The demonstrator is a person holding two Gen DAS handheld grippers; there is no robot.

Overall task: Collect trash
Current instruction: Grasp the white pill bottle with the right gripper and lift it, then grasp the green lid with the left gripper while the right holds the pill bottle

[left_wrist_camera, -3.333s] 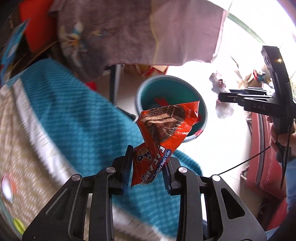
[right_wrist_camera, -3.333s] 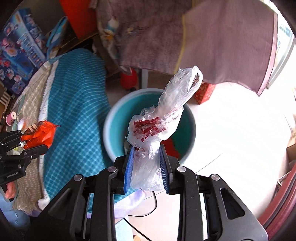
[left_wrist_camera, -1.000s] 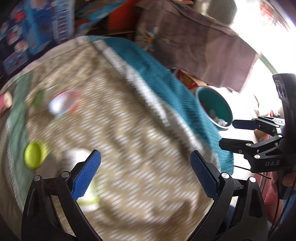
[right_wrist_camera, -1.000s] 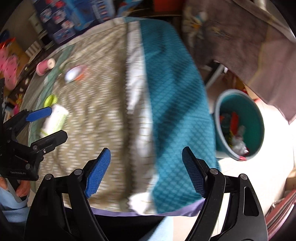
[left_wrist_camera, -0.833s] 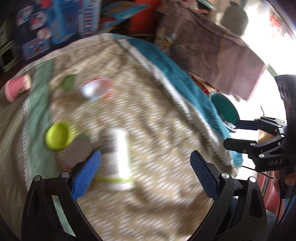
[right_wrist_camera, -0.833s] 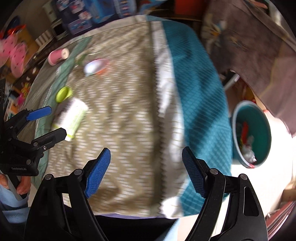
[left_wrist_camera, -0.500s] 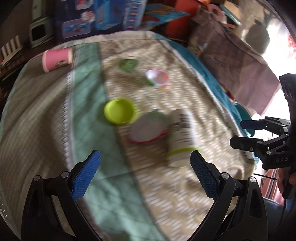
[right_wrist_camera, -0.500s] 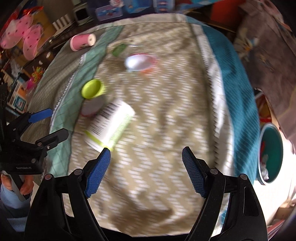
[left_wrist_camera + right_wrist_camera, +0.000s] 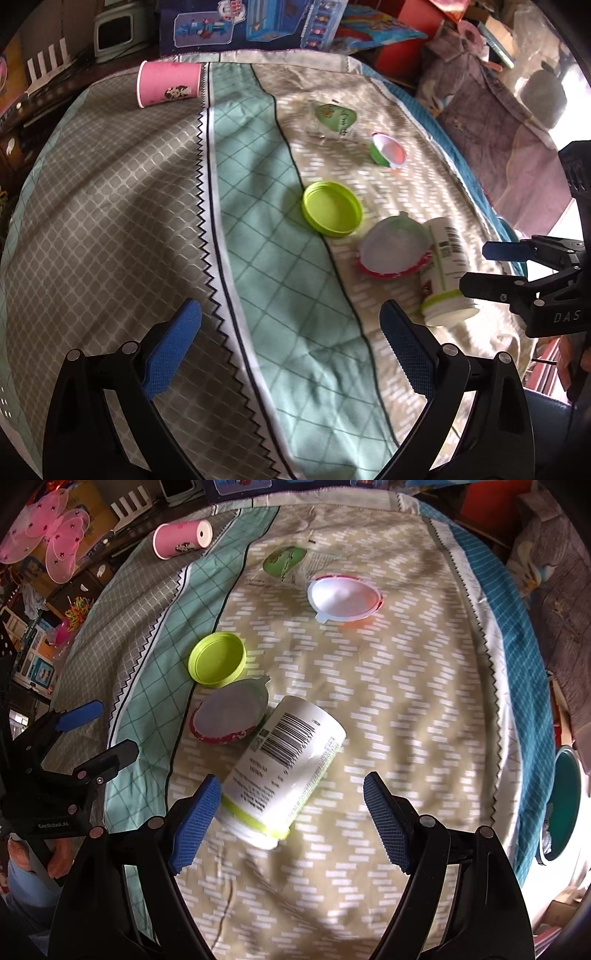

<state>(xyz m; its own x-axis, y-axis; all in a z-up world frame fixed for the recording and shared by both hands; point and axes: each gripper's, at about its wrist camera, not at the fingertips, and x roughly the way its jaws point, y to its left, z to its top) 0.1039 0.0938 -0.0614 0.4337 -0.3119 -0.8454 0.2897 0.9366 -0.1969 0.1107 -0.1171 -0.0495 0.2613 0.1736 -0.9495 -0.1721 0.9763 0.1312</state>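
With wrapper and bag dropped in the teal bin point(image 9: 563, 805) at far right, the emptied, wide-open left gripper point(image 9: 291, 345) and right gripper point(image 9: 286, 819) have swung back over the bed, the right framing the white green-banded plastic canister point(image 9: 284, 771) lying at centre, likely next.

We are seeing a white canister point(image 9: 286, 771) with a lime band and black barcode lying on the tan chevron bedspread point(image 9: 406, 672); beside it, a lime-green lid point(image 9: 217, 660), a red-rimmed silver foil seal point(image 9: 229, 712), and beyond, a pink cup point(image 9: 181, 539).
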